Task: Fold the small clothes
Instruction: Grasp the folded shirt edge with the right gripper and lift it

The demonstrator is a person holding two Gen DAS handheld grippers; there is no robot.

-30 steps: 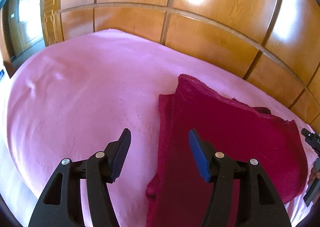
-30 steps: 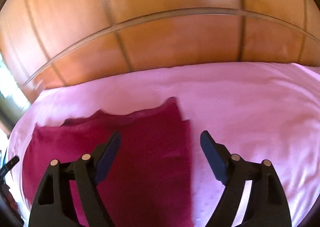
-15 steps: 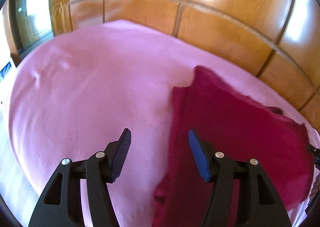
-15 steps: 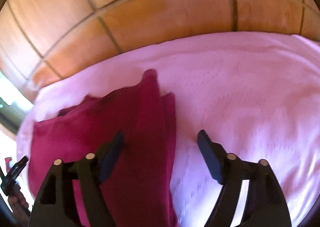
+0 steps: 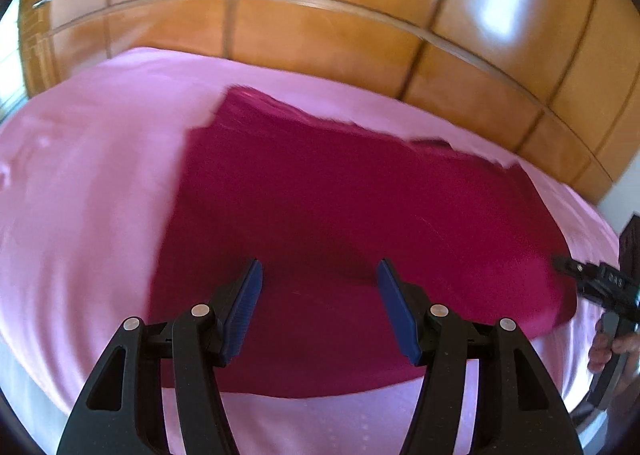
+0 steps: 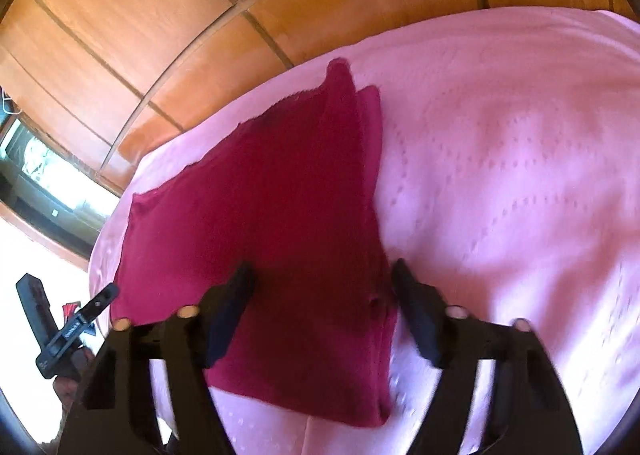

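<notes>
Having swung both grippers over the folded crimson cloth [image 5: 340,215] near the pink bedsheet's [image 5: 80,195] wardrobe-side edge, I hold the left gripper [image 5: 319,303] released while the right gripper [image 6: 322,295], empty, is closing toward the cloth's right edge for the next fold.

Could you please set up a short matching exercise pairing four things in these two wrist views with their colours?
Things:
1. folded cloth
2. bedspread
3. wall panels
4. left gripper pads

Colours:
A. orange-brown wood
B. blue
C. dark red
D. pink

Pairs: 1-C, 2-D, 3-A, 4-B
</notes>
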